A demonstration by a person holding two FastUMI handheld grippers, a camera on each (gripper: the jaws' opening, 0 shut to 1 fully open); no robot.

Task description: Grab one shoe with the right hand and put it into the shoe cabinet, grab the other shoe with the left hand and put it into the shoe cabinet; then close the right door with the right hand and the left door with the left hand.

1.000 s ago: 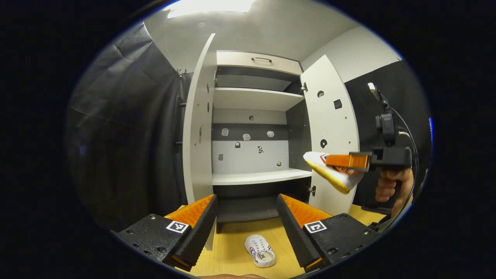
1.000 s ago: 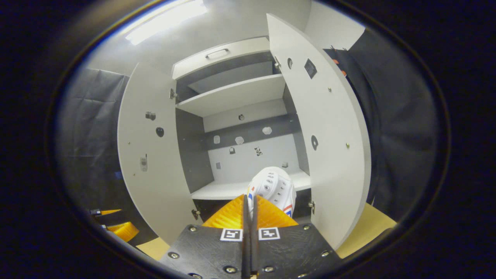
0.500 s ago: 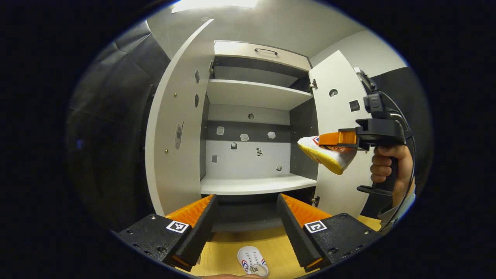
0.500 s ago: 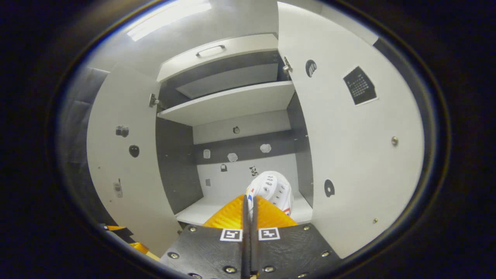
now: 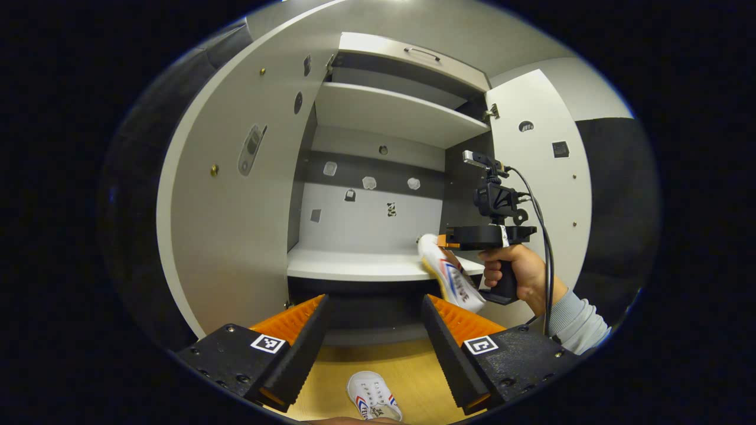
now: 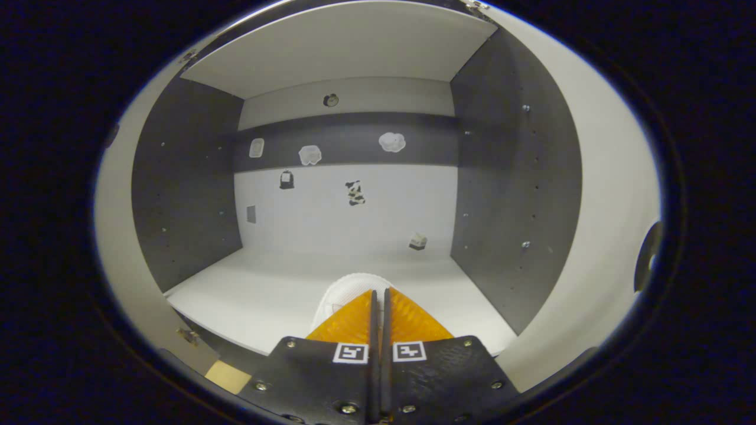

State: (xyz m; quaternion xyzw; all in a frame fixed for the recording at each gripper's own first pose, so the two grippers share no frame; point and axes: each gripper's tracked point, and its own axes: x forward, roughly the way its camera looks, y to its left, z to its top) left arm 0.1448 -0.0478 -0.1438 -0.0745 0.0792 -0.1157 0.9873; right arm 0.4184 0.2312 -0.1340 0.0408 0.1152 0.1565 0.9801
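My right gripper [image 6: 378, 293] is shut on a white shoe [image 6: 345, 290], whose rounded end pokes out ahead of the fingers, just above the cabinet's white lower shelf [image 6: 266, 295]. In the left gripper view, a hand holds that right gripper [image 5: 441, 241] at the shelf's front right, and the shoe [image 5: 456, 282] hangs steeply tilted over the shelf edge [image 5: 354, 267]. My left gripper [image 5: 375, 304] is open and holds nothing. The other white shoe [image 5: 372, 401], with red and blue stripes, lies on the wooden floor below it.
Both cabinet doors stand open: the left door [image 5: 236, 206] close beside me, the right door [image 5: 546, 177] behind the hand. An upper shelf [image 5: 396, 112] and a drawer with a handle [image 5: 422, 53] sit above. Small stickers dot the back wall [image 6: 354, 195].
The right gripper has carried its shoe forward and down into the lower compartment, and the shoe now hangs steeper. My left gripper has come closer to the cabinet, still open.
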